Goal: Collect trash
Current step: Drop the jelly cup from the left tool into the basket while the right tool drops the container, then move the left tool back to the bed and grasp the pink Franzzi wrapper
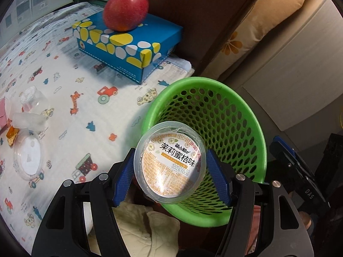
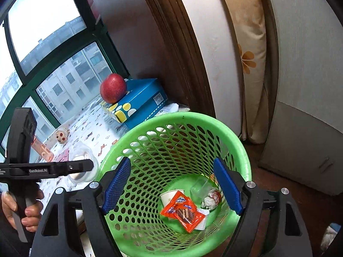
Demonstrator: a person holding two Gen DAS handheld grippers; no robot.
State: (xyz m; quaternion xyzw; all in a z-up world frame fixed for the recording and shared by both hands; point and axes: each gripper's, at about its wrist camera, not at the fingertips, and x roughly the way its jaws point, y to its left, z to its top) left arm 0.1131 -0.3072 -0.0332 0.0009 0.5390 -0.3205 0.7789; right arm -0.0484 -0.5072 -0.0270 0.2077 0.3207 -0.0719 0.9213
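Low in the left wrist view, the left claw point(image 1: 170, 167) clamps a clear jelly cup point(image 1: 170, 163) between its 2 blue pads, holding it over the near rim of the green basket point(image 1: 246, 115). In the right wrist view, the right claw point(image 2: 171, 187) stands wide and empty above the basket, where an orange wrapper point(image 2: 184, 212) and a paper cup point(image 2: 169, 197) lie. An apple point(image 1: 126, 10) sits on a blue box point(image 1: 150, 42) at upper centre.
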